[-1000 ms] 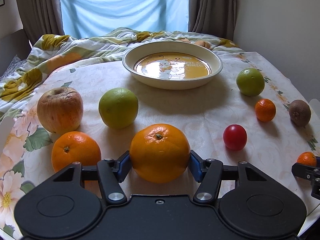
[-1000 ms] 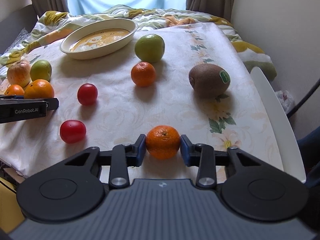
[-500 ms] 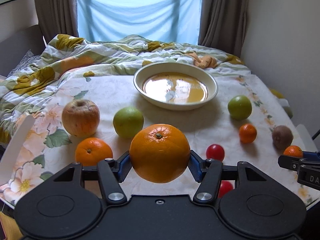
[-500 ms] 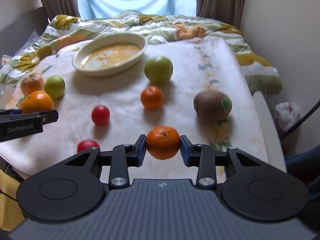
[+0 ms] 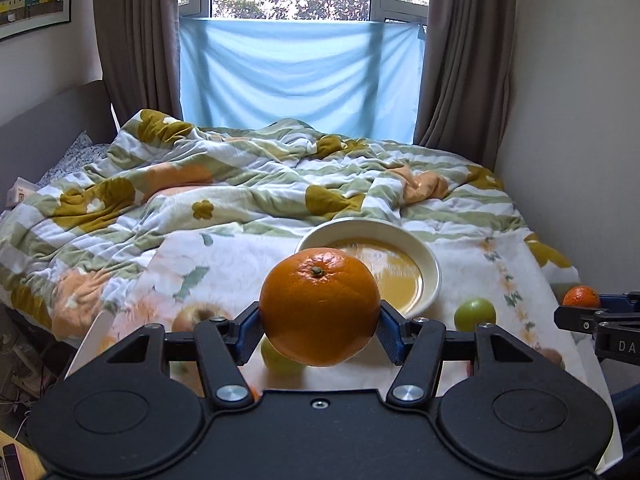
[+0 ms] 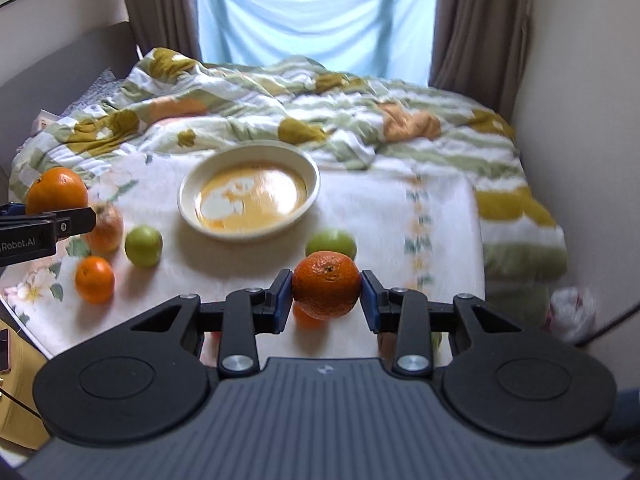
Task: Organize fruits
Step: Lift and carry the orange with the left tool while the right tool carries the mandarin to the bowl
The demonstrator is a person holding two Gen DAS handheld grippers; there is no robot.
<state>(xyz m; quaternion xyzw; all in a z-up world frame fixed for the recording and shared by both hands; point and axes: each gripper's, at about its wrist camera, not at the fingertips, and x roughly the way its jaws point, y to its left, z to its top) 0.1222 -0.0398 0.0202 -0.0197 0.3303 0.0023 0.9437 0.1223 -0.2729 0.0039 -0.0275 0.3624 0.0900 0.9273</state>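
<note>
My left gripper (image 5: 319, 334) is shut on a large orange (image 5: 319, 308) and holds it high above the table, in front of the cream bowl (image 5: 428, 264). My right gripper (image 6: 326, 298) is shut on a small mandarin (image 6: 326, 284), also raised; it shows at the right edge of the left wrist view (image 5: 581, 297). The bowl (image 6: 188, 200) has a yellow inside and holds no fruit. On the floral cloth lie an apple (image 6: 106, 226), two green fruits (image 6: 143, 246) (image 6: 332, 242) and an orange (image 6: 94, 279).
A rumpled floral duvet (image 5: 240, 184) covers the bed behind the table. A wall runs close on the right (image 6: 580, 120). The table's white edge (image 5: 94, 334) shows at the left. A plastic bag (image 6: 572, 312) lies on the floor at the right.
Both grippers have risen well above the table with their fruit and tilted up, so the bowl and loose fruit sit lower in both views. Both grips are unchanged.
</note>
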